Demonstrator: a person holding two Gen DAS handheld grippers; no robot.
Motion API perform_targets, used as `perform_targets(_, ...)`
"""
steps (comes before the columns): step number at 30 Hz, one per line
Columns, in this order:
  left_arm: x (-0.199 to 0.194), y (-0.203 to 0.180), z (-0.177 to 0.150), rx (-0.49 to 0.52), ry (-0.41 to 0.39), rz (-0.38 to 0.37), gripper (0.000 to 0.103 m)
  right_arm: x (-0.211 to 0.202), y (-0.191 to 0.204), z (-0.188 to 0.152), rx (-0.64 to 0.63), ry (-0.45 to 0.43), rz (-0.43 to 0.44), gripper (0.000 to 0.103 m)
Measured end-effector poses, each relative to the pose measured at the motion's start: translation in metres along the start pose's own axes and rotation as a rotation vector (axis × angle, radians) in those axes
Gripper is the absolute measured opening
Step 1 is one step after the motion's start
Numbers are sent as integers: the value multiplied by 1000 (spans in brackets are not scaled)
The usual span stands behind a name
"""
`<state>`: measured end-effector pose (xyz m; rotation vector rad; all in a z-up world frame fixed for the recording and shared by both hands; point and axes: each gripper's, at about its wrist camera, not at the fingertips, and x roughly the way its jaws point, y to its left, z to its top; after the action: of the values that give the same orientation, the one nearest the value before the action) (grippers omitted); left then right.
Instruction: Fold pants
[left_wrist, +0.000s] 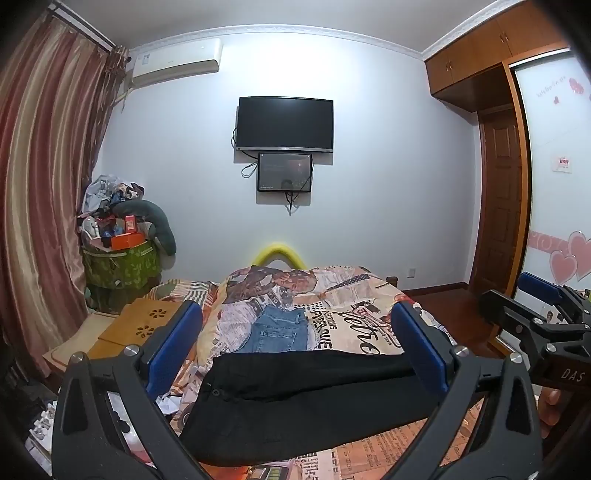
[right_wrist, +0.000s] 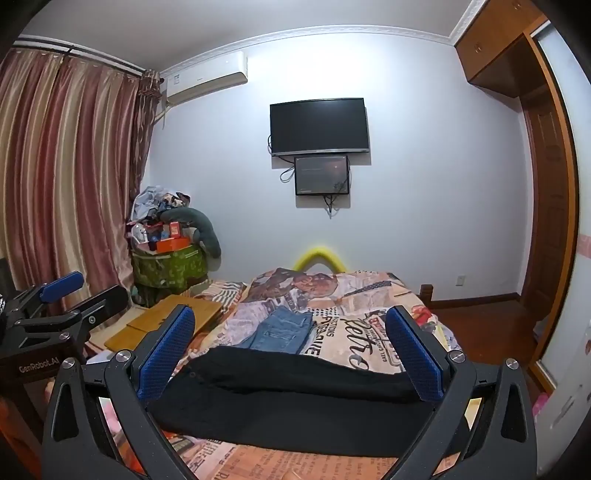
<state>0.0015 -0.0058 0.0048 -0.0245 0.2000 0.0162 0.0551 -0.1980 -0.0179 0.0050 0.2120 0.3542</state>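
Left gripper wide above black pants, folded flat, buttoned.

You're in a home bedroom: bed with printed cover, wall-mounted TV, air conditioner, striped curtains, wooden wardrobe.

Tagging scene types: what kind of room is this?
Almost certainly a home bedroom: a bed with a printed cover, black pants on it, a wall-mounted TV, and a built-in wardrobe.
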Motion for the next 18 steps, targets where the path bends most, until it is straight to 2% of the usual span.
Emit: perform_targets(18, 1, 6, -4, -8, 4, -15, 103, -1, 1, 1, 8, 5, -3, 102)
